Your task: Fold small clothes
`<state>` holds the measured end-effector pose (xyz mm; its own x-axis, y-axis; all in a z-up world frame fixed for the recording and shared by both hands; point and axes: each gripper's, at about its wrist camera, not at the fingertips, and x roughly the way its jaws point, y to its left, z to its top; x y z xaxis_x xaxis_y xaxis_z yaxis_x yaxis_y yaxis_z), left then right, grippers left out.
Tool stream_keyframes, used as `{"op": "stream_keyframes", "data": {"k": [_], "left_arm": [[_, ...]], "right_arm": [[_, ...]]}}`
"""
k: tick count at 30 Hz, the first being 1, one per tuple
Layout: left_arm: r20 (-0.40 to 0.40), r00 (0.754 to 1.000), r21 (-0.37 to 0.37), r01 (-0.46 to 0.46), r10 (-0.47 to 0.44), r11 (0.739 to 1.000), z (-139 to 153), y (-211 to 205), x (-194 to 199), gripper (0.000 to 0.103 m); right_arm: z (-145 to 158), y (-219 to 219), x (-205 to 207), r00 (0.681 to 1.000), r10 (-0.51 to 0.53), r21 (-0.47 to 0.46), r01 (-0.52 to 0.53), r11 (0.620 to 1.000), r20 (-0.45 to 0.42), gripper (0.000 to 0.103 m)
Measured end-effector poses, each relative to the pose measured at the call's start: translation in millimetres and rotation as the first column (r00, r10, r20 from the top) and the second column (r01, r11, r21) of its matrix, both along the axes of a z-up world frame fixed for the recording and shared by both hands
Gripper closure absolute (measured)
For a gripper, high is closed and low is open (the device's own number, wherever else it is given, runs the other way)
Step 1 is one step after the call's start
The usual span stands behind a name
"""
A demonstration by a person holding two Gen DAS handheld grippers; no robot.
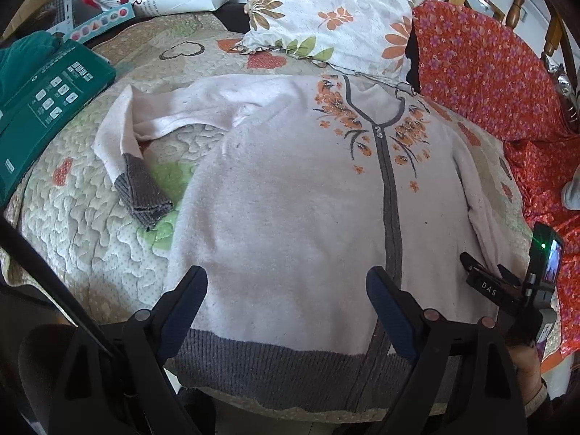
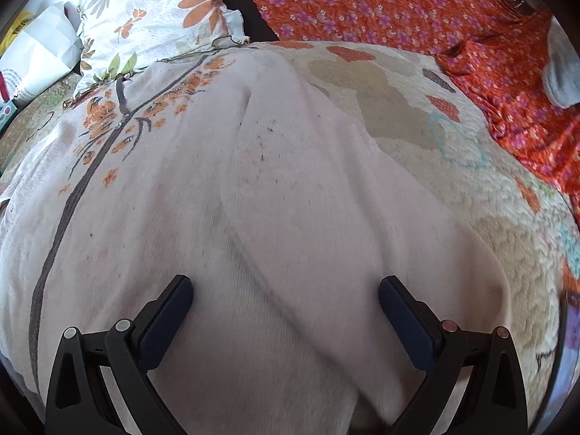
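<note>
Cardigan: pale pink zip cardigan (image 1: 290,195) lying front up on the quilted bedspread (image 1: 90,253), collar toward the floral pillow (image 1: 326,11).
Sleeve: one sleeve bent back, its grey cuff (image 1: 143,195) beside the body.
Left gripper (image 1: 286,301): fingers apart, empty, above the grey hem (image 1: 272,366).
Right gripper (image 2: 286,311): fingers apart over the other sleeve (image 2: 326,217), gripping nothing.
Nearby: green box (image 1: 43,108), orange flowered cloth (image 1: 489,72).

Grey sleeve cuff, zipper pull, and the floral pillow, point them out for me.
grey sleeve cuff (image 1: 145,194), left wrist view, middle of the ribbed band
zipper pull (image 1: 379,131), left wrist view, the small metal tab
floral pillow (image 1: 326,11), left wrist view, its printed face
</note>
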<state>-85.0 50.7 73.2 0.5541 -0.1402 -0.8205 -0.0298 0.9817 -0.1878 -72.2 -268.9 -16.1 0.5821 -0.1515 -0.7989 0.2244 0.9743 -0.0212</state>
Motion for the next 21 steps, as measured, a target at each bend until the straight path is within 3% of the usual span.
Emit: {"op": "stream_keyframes", "data": {"k": [19,21], "left_arm": [[-0.047,0.998,0.007,-0.030,0.030,1.000,-19.3,6.2,5.3,0.014],[-0.052,0.998,0.017,-0.027,0.028,0.999,-20.5,3.2,7.3,0.014]], "right_arm": [[4.0,21.6,-64.2,0.998,0.018,0.023,-0.017,1.000,-0.061,0.000],[8.0,22.6,-73.1,0.997,0.052,0.070,-0.048,0.996,-0.055,0.003]]}}
